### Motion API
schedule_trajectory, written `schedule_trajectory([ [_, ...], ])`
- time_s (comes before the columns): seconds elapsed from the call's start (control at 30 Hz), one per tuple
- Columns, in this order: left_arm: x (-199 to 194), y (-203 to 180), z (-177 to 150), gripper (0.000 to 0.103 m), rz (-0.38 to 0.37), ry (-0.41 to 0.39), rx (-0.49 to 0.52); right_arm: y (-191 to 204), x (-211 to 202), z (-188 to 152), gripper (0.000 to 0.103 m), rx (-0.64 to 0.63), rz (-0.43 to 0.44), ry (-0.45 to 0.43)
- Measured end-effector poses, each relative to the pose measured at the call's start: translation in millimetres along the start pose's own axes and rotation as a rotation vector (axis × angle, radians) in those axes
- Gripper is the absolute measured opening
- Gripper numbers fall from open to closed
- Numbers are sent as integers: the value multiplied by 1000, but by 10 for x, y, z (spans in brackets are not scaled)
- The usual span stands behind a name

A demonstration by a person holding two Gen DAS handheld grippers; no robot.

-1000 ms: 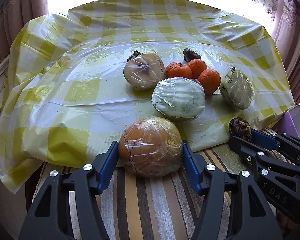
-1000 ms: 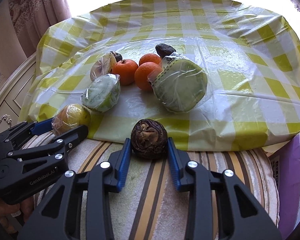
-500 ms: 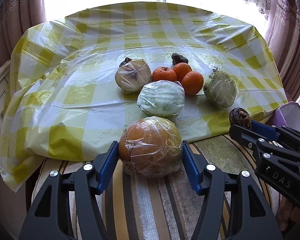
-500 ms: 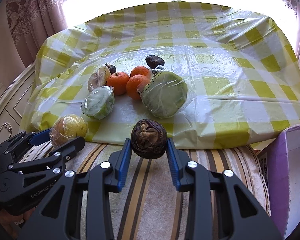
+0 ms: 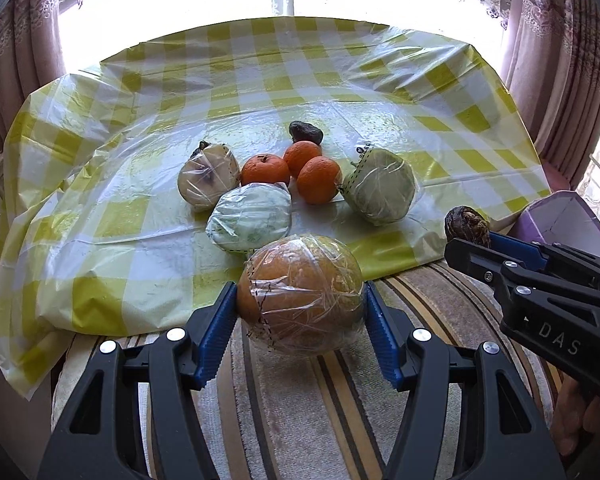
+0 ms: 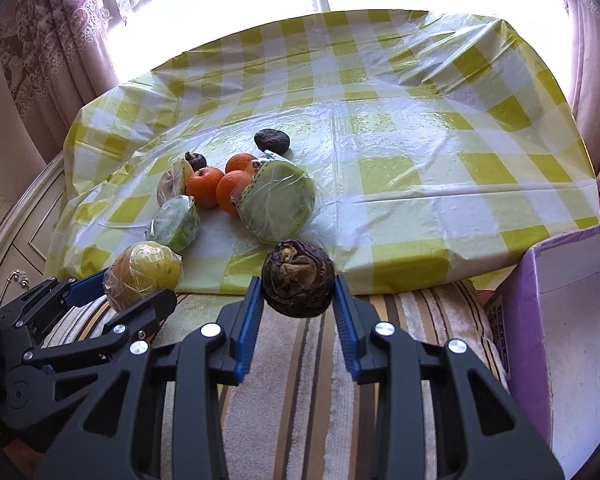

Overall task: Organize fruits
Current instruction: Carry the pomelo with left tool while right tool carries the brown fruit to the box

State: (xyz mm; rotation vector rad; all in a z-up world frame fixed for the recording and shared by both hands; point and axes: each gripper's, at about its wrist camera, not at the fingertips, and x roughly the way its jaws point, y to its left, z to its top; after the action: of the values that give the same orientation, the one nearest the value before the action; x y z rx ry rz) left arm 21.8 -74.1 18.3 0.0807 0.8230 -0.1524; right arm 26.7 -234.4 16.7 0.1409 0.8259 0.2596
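My left gripper point(image 5: 300, 312) is shut on a plastic-wrapped orange fruit point(image 5: 300, 294), held off the table over a striped cushion point(image 5: 300, 408). My right gripper point(image 6: 298, 308) is shut on a dark wrinkled fruit point(image 6: 298, 278), also lifted over the cushion. On the yellow checked tablecloth point(image 5: 140, 220) behind lie three oranges point(image 5: 319, 179), a wrapped pale fruit point(image 5: 208, 182), a wrapped whitish-green fruit point(image 5: 250, 220), a wrapped green fruit point(image 5: 380, 192) and another dark fruit point(image 5: 306, 133). In the left wrist view the right gripper point(image 5: 470, 242) shows at the right edge with its dark fruit point(image 5: 466, 226).
A purple box point(image 6: 568, 320) with a white inside stands at the right, beside the cushion. Pink curtains point(image 6: 48, 52) and a bright window lie beyond the table. A white cabinet point(image 6: 16, 248) is at the left. A hand point(image 5: 584, 424) holds the right gripper.
Both grippers have drawn back and slightly up from the table with their fruits still gripped. The fruits on the cloth look farther away, and more of the purple box shows.
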Motion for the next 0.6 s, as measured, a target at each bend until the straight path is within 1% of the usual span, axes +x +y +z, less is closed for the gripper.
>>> schedule_trajectory([
  [0.1, -14, -149, 40, 59, -14, -13, 25, -139, -81, 14, 35, 25, 0, -13],
  [0.2, -36, -339, 95, 59, -43, -33, 59, -308, -194, 27, 35, 59, -1, -31],
  [0.37, -63, -805, 212, 59, -124, -77, 140, -722, -419, 25, 35, 132, -31, -65],
  [0.47, -61, -1151, 277, 59, -185, -99, 205, -1044, -548, 0, 35, 183, -71, -79],
  [0.6, -17, -1629, 346, 59, -266, -115, 286, -1527, -678, -92, 35, 261, -149, -82],
])
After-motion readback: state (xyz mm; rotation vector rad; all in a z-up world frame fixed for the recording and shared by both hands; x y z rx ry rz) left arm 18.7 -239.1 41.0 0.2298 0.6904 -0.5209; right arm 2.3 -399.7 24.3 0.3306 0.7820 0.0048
